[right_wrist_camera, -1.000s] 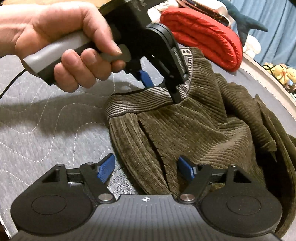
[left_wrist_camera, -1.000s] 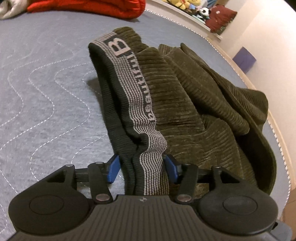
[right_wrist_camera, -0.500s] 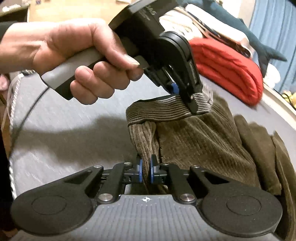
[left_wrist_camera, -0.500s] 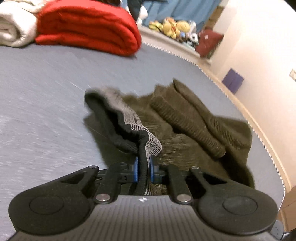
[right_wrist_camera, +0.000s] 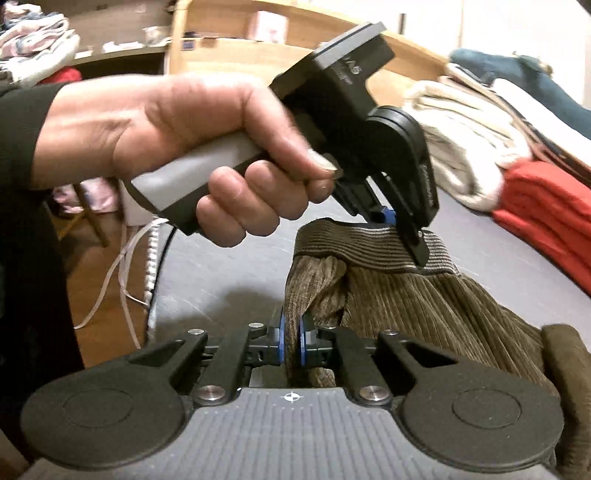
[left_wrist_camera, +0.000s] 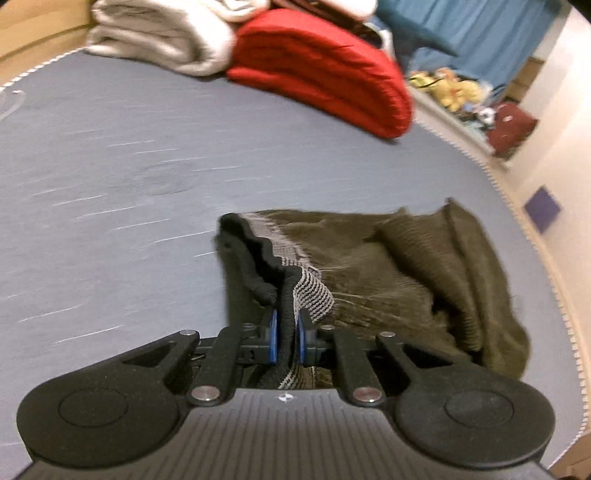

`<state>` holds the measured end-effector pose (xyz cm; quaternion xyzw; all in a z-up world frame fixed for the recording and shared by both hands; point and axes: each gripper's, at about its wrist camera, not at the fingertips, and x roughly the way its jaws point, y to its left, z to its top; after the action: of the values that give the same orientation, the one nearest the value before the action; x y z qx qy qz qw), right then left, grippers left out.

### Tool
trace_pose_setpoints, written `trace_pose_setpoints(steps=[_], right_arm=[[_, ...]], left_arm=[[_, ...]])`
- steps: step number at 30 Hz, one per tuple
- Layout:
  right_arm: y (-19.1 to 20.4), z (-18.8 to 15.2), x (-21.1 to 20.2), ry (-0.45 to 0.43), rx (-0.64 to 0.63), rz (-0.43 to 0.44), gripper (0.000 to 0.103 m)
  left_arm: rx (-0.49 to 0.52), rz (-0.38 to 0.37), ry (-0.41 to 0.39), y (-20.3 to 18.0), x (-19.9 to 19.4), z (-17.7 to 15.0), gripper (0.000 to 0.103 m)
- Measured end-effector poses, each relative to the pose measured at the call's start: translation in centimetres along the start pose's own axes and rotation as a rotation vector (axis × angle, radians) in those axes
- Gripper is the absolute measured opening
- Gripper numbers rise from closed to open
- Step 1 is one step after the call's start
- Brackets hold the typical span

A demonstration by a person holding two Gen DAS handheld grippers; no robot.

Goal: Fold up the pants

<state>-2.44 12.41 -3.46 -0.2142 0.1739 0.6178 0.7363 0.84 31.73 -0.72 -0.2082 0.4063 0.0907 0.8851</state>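
Observation:
Olive corduroy pants with a grey-striped elastic waistband hang lifted above the grey quilted mattress. My left gripper is shut on the waistband. In the right wrist view the pants hang from the waistband, and the left gripper, held by a hand, pinches that band from above. My right gripper is shut on a bunched corduroy fold just below the waistband's left corner. The legs trail down to the right.
A folded red blanket and a cream blanket lie at the mattress's far end. The mattress edge runs along the right by a wall. Wooden floor and loose white cords lie off the mattress to the left.
Both grippers closed on the pants, the left on the waistband and the right on corduroy below it, and raised the waist end off the mattress.

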Motion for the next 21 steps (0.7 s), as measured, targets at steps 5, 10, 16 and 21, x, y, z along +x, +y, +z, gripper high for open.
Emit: trace_pose_setpoints(steps=[5,10,16,21], right_arm=[[2.2,-0.1,2.2,0.025,-0.001,0.091,0.007],[2.6,-2.1,2.6,0.135,-0.058,0.121,0.008],[2.1,-1.1,-0.7,0.118,-0.042,0.097,0.028],[-5.9,-0.3,-6.1,0.058,0.090,-0.039,0.042]], left_arm=[[0.008,0.073,0.134,2.9,-0.9,-0.5,0.006],[0.125,0.197,0.098,1.4,-2.0,-0.1,0.008],[0.125,0.093,0.017,-1.2,-3.0,0.7,0.024],[0.205,0.056,0.026,-4.7,-1.4,0.1,0.026]])
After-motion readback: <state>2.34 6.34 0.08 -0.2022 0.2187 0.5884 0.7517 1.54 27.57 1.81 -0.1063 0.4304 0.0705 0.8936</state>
